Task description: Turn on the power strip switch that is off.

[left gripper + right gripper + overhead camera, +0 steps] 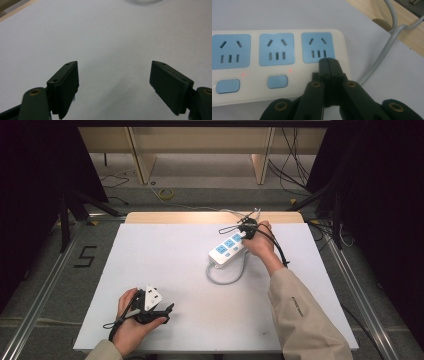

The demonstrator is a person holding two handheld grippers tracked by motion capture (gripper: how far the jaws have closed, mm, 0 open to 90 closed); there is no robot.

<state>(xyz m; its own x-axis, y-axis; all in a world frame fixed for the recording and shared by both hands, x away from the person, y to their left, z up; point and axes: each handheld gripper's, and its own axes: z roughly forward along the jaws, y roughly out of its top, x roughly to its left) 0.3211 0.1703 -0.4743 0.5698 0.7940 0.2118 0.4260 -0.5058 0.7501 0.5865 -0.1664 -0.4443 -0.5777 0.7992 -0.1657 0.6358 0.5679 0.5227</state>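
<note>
White tabletop, wooden strip along its far edge. Toward the far right corner, white power strip with three blue sockets, grey cord looping toward the middle; right gripper, jaws pressed together on nothing, tips down at the end socket's switch spot. Near the front left edge, left gripper gaping wide over bare surface.

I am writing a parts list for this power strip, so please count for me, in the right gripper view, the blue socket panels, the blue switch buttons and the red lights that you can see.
Blue socket panels: 3
Blue switch buttons: 2
Red lights: 2
Total: 7
The shut right gripper covers the power strip below the third panel, so a third button or light there cannot be seen.
</note>
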